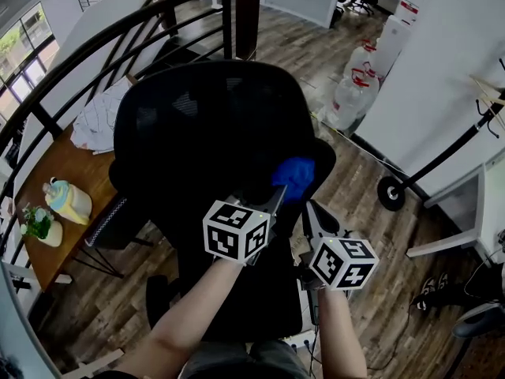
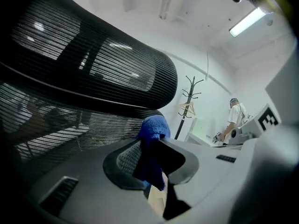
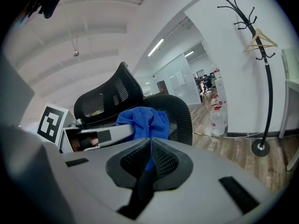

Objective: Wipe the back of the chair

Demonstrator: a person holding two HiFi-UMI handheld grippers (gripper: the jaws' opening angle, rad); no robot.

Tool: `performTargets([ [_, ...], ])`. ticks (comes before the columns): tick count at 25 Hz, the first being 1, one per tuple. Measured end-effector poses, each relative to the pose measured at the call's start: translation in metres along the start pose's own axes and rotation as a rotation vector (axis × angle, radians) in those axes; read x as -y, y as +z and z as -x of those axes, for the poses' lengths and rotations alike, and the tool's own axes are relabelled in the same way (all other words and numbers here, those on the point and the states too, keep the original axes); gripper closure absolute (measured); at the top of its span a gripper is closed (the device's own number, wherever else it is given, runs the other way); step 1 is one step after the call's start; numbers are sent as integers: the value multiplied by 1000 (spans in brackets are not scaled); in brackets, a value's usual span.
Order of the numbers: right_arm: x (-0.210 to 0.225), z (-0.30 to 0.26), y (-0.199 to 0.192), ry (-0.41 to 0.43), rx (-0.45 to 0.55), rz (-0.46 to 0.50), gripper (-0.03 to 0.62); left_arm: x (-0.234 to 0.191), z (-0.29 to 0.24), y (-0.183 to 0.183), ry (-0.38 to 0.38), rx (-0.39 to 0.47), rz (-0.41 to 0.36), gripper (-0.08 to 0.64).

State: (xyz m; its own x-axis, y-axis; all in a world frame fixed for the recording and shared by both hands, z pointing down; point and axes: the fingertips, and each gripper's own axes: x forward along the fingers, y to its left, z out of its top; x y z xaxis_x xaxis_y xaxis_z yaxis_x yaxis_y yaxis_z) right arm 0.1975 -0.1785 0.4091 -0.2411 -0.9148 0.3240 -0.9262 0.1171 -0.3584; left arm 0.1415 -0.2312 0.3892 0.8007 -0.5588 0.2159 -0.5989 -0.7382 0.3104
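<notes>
left gripper (image 1: pixel 278 196): clenched on blue cloth (image 1: pixel 296 176). right gripper (image 1: pixel 310 213): closed too, apparently pinching thin fold of same cloth. chair (image 1: pixel 205 125): black mesh back at 12 o'clock of grippers, cloth at its 4 o'clock edge. advice: press cloth flat on mesh, use overlapping strokes. writing: marker cubes (image 1: pixel 235 229) show patterns only, no legible brand.

Clear plastic water jugs (image 1: pixel 353 93) stand on the wood-plank floor (image 1: pixel 316 46); a small potted plant (image 1: pixel 35 219) sits on a brown wooden worktop (image 1: pixel 79 172).
</notes>
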Motion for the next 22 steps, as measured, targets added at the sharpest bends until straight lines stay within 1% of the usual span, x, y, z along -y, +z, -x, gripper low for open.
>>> performTargets([
  [5, -17, -5, 0, 46, -21, 24, 563, -8, 11, 4, 34, 16, 15, 482],
  [14, -56, -25, -4, 125, -44, 43, 563, -41, 46, 13, 104, 47, 24, 482],
  [22, -106, -45, -8, 219, -55, 46, 563, -78, 89, 19, 190, 79, 32, 482],
])
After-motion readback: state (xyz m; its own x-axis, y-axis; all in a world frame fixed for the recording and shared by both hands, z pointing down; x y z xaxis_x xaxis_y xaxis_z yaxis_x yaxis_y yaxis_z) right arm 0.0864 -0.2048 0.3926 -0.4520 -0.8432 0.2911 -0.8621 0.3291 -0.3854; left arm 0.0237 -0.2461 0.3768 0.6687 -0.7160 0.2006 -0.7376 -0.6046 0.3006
